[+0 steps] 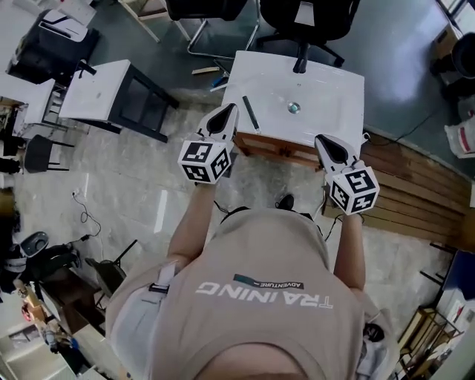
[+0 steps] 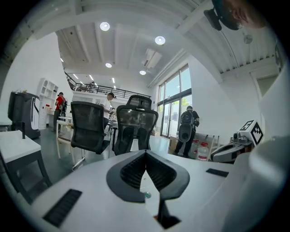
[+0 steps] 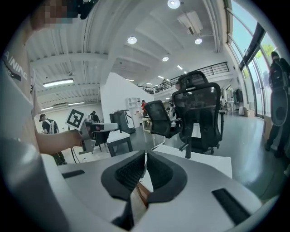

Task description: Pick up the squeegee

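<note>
1. Your left gripper (image 1: 227,113) hangs over the near left edge of the white washbasin top (image 1: 334,93). Its own view shows the two ribbed pads meeting at their tips, with nothing between them.
2. Your right gripper (image 1: 321,139) sits at the near right edge of the same top. Its jaws are also pressed together and hold nothing.
3. The squeegee (image 1: 250,113) lies flat on the left part of the washbasin top as a thin dark bar, its length running away from you. It is just to the right of your left gripper's tips, and no contact shows. It is well apart from your right gripper.
4. The round drain (image 1: 294,107) is to the right of the squeegee, near the middle of the top. The black faucet (image 1: 300,59) stands at the far edge.
5. A black office chair (image 1: 312,15) stands behind the basin, beyond the faucet.
6. Both grippers point roughly level toward the basin, with their marker cubes facing up at you.
</note>
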Demonstrator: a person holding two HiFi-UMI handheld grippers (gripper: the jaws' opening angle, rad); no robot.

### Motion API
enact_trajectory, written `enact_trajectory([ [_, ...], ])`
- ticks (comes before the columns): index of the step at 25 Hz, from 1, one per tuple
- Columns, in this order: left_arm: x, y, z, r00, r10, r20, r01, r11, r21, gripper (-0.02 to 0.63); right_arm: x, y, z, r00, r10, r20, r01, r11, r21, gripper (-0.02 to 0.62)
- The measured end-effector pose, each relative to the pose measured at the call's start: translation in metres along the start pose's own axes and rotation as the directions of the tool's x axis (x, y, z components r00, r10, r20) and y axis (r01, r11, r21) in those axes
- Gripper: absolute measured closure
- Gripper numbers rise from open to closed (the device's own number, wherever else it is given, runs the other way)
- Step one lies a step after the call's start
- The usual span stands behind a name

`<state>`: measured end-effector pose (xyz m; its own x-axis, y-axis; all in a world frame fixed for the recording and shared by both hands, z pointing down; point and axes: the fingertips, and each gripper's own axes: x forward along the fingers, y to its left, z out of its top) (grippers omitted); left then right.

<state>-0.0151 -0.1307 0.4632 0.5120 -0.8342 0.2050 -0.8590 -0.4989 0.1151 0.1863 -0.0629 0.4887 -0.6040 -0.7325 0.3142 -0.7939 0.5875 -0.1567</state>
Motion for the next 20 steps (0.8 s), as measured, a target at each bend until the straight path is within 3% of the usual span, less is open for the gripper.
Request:
enact_trajectory([
  [5,0.019,0.010,0.005,0.998,0.059,0.007,-0.059,0.998,0.020,0.594,0.035,-0.017,-0.008,0.995,0.095,-0.019,-0.094,0.995,0.040,0.560],
  [10,0.028,0.031,0.002,0.997,0.073,-0.020,-0.072,0.997,0.032,0.594,0.071,-0.015,-0.008,0.990,0.139,-0.028,-0.137,0.988,0.072,0.560],
  [15,0.045,0.052,0.008,0.999,-0.001,0.037,0.000,1.000,0.012,0.594,0.113,-0.018,-0.009,0.988,0.137,-0.069,-0.127,0.984,0.128,0.560],
  [20,0.074,0.078,0.009,0.997,-0.072,0.022,0.071,0.997,0.028,0.594,0.164,-0.019,-0.001,0.984,0.122,-0.132,-0.103,0.985,0.141,0.558],
])
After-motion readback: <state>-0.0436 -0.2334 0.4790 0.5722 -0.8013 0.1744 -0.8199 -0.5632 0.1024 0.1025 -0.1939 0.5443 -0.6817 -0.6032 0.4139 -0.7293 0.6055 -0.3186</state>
